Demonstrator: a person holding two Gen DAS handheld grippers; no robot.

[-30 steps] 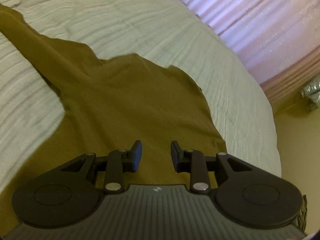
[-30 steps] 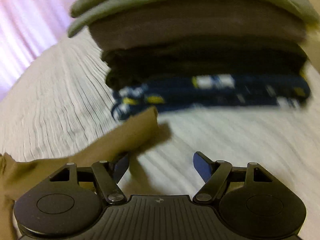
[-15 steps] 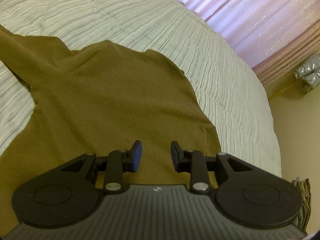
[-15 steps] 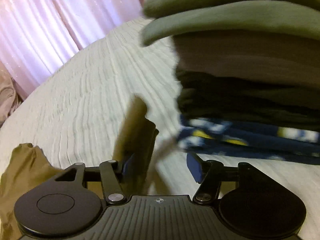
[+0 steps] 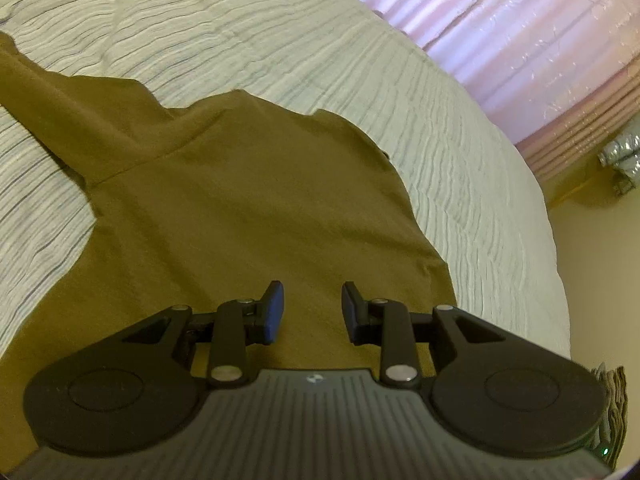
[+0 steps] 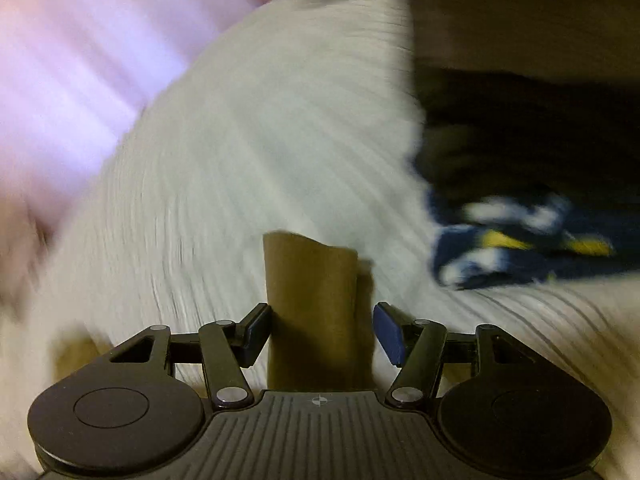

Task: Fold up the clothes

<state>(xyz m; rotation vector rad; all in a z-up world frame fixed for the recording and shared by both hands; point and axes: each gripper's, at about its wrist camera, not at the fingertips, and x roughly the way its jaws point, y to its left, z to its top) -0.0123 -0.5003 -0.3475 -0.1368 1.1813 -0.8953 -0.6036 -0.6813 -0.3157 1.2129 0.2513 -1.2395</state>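
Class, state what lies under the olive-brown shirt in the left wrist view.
The olive-brown shirt lies on a pale ribbed bedspread, visible all round it. Whatever sits directly beneath the fabric is covered.

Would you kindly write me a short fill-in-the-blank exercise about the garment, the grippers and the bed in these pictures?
1. The garment spread on the bedspread is olive-____ in colour.
2. The left gripper is ____, its fingers apart above the cloth.
3. A strip of the same cloth stands between the fingers of the ____ gripper.
4. The curtains behind the bed are ____.

Missing words: brown; open; right; pink
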